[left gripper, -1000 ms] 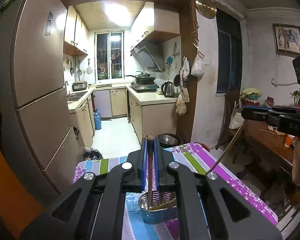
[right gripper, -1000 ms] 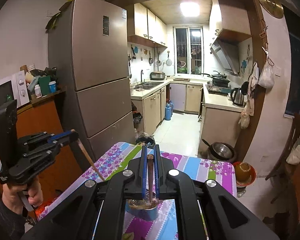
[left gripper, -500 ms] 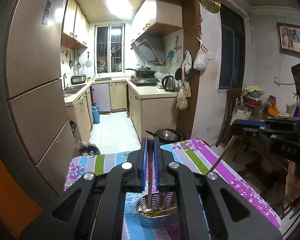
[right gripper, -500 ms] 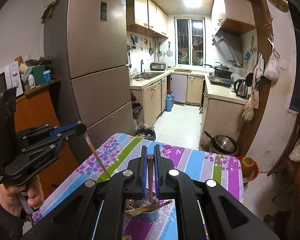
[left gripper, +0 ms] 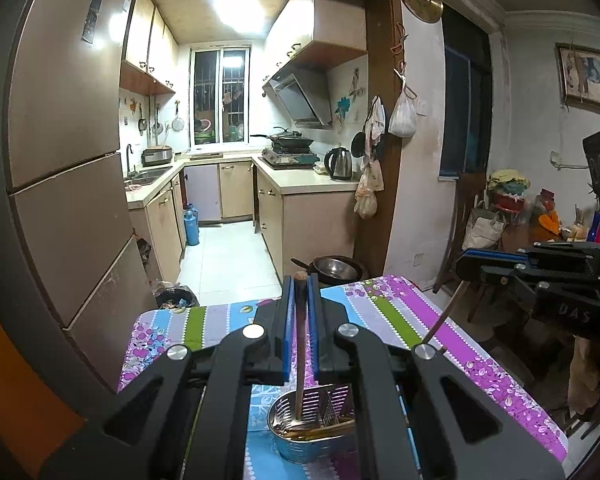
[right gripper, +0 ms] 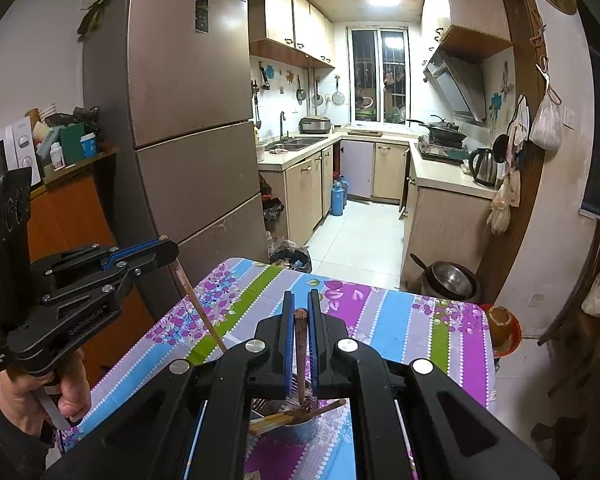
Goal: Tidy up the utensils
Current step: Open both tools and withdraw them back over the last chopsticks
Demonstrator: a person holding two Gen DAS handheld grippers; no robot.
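A round metal utensil holder [left gripper: 300, 446] with several chopsticks and forks in it stands on the flowered tablecloth [left gripper: 384, 308]. My left gripper [left gripper: 300, 280] is shut on a dark wooden chopstick [left gripper: 300, 344] whose lower end dips into the holder. My right gripper [right gripper: 300, 300] is shut on another brown chopstick [right gripper: 301, 354], its lower end also down in the holder [right gripper: 296, 430]. Each gripper shows in the other's view: the right one [left gripper: 466, 268] at the right, the left one [right gripper: 168, 248] at the left, held by a hand [right gripper: 28, 400].
A tall fridge [right gripper: 188, 128] stands close behind the table's left corner. A brown bowl [right gripper: 500, 320] sits by the table's far right corner, and a metal pot [right gripper: 452, 280] is on the floor beyond. Wooden chairs [left gripper: 464, 216] stand to the right.
Both grippers have come down and closer to the table with their chopsticks. The holder now shows larger beneath them, and the chopstick ends reach into it.
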